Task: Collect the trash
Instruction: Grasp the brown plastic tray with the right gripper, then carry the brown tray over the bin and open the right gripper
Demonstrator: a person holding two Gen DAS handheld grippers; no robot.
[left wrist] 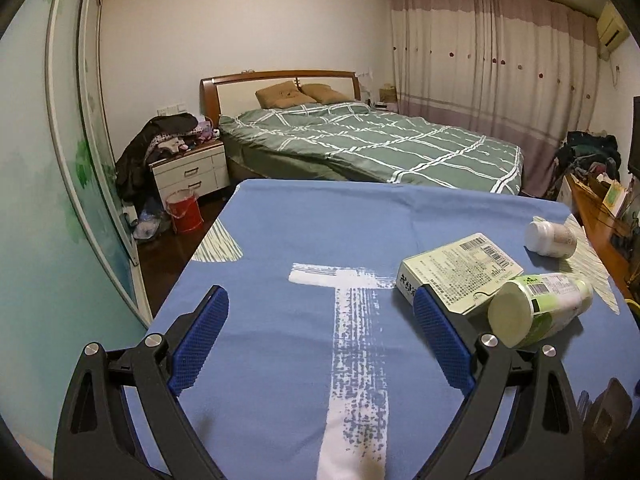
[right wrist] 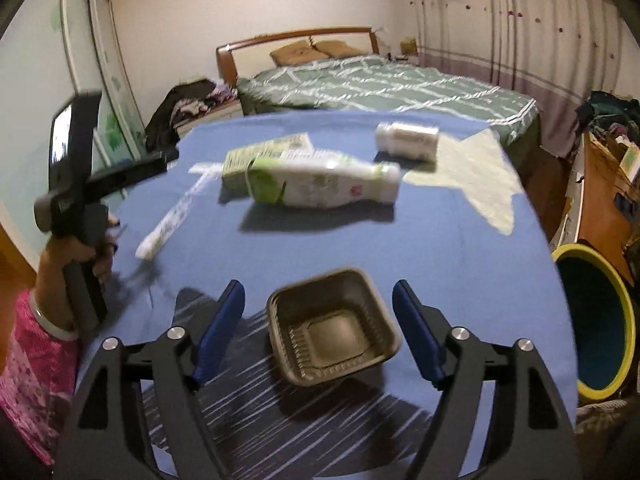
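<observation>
On the blue cloth (right wrist: pixel 460 240) of the table lie four pieces of trash: one dark tray (right wrist: pixel 334 326), one green-and-white bottle (right wrist: pixel 320 184) on its side, one flat carton (left wrist: pixel 460 270) and one small white jar (right wrist: pixel 406 140), also on its side. Beside the table, off its right edge, stands one bin (right wrist: pixel 592 320) with a yellow rim and dark inside.

Over the near end the right gripper (right wrist: pixel 318 334) hangs with its jaws spread wide, and the tray sits upright between the two blue pads (right wrist: pixel 222 328), touching neither as far as I can see. That view is blurred, so fine contact is hard to judge.

Further along, the bottle lies across the middle of the cloth with its cap toward the right, its base against the carton. The jar lies apart from both, nearer the far right corner.

From the left side, the left gripper (left wrist: pixel 320 340) is likewise released, both pads (left wrist: pixel 200 340) well apart over bare cloth, with nothing between them. Its right pad is just beside the carton's near corner; the bottle's base is close by too. In the right wrist view the person's left hand (right wrist: pixel 84 252) grips that tool's handle, with a pink sleeve (right wrist: pixel 32 364) below the wrist.

Beyond the table stands one bed (left wrist: pixel 380 144) with a green checked cover and two tan pillows (left wrist: pixel 300 94).
</observation>
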